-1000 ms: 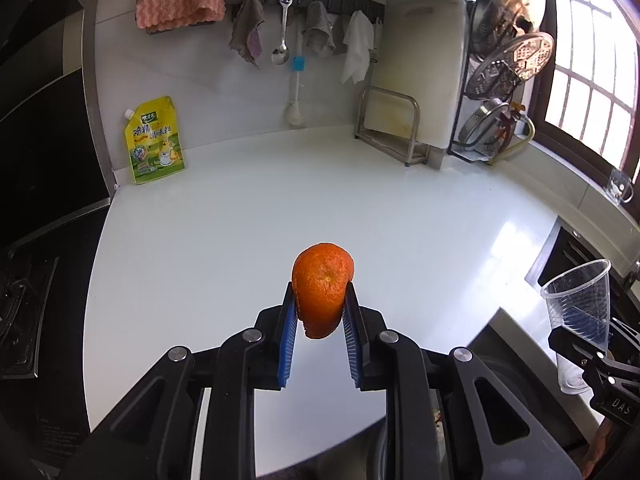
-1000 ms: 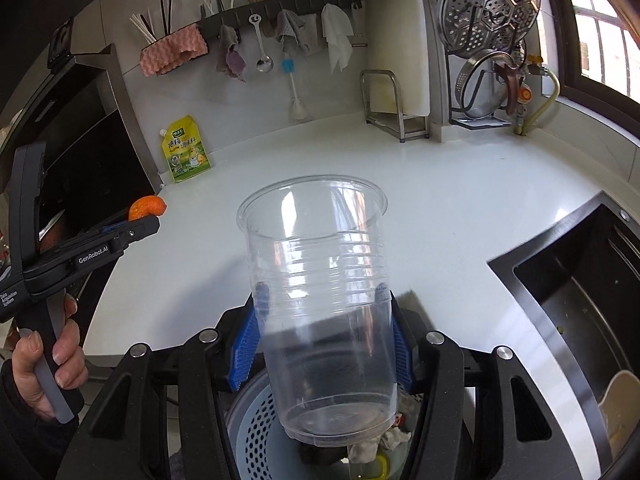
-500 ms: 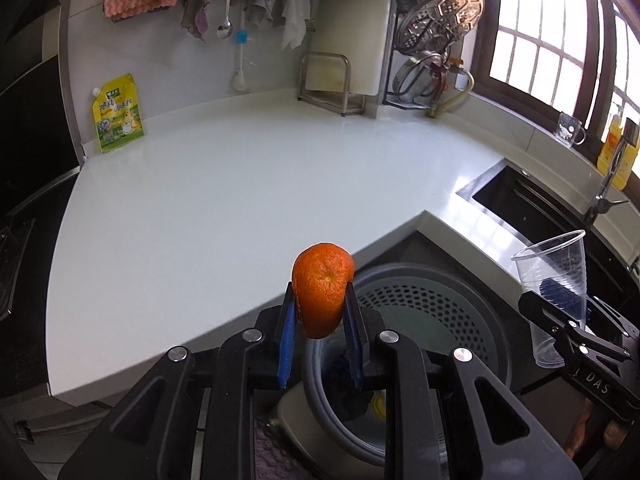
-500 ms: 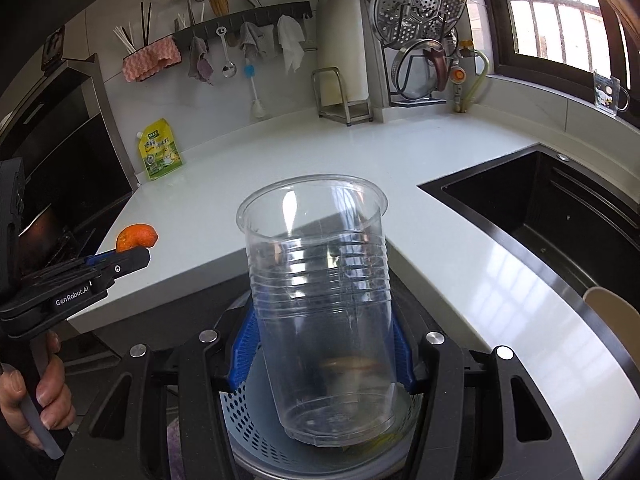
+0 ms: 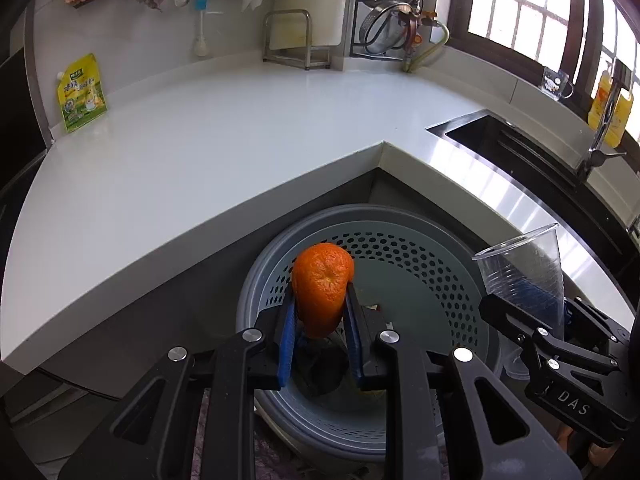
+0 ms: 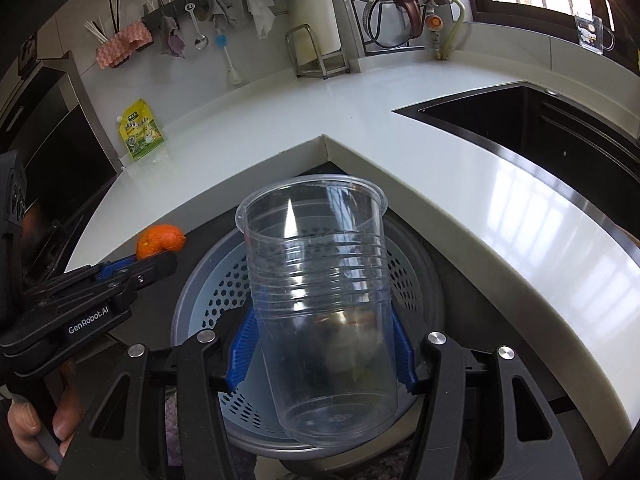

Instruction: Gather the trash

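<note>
Fingers (image 5: 287, 344) of the left gripper (image 5: 320, 320) pinch an orange peel (image 5: 322, 288); those of the right gripper (image 6: 322, 354) clamp a clear plastic cup (image 6: 320, 300). Both hang over a grey perforated bin (image 5: 420, 272) below the white worktop (image 5: 200, 152) corner.

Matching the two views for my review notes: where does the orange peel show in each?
Left wrist: orange peel at centre, in the left hand-held gripper, above the bin.
Right wrist: left of centre.
Shared landmark: yellow pouch by the wall.
</note>
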Demonstrator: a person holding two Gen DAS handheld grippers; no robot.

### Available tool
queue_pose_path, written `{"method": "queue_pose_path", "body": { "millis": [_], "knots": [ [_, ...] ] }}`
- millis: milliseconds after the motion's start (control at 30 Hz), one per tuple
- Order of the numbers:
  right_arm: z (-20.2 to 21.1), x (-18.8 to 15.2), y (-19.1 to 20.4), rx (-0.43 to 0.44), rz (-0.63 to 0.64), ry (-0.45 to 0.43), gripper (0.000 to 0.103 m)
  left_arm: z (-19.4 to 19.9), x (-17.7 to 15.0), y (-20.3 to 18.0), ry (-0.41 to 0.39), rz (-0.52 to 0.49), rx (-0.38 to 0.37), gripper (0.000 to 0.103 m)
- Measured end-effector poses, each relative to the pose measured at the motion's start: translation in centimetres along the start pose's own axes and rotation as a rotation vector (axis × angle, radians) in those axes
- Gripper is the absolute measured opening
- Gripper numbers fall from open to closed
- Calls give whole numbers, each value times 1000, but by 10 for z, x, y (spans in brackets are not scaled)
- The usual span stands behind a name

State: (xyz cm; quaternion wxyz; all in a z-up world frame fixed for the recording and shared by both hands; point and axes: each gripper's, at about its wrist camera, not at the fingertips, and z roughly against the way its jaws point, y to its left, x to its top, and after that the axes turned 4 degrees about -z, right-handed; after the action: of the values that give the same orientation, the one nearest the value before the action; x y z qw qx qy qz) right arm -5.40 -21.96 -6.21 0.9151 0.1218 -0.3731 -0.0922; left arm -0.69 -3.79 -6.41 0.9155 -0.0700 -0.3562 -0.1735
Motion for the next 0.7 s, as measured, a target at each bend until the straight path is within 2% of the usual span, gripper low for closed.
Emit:
{"method": "queue_pose_path", "body": {
  "millis": [333,400,433,500,700],
  "knots": [
    [-7,2,2,23,8,5,56,-3,0,0,2,-4,6,27],
    [-6,2,2,20,9,1,59,-4,-1,1,6,1,6,35],
    [-6,2,0,21,7,0,69,-4,-1,1,7,5,8,40],
    [-4,1,-2,28,-4,-14,79,-2,-2,4,-3,16,14,63],
    [1,4,-6,18,-22,-49,80,2,-1,8,-20,22,31,69]
  ]
}}
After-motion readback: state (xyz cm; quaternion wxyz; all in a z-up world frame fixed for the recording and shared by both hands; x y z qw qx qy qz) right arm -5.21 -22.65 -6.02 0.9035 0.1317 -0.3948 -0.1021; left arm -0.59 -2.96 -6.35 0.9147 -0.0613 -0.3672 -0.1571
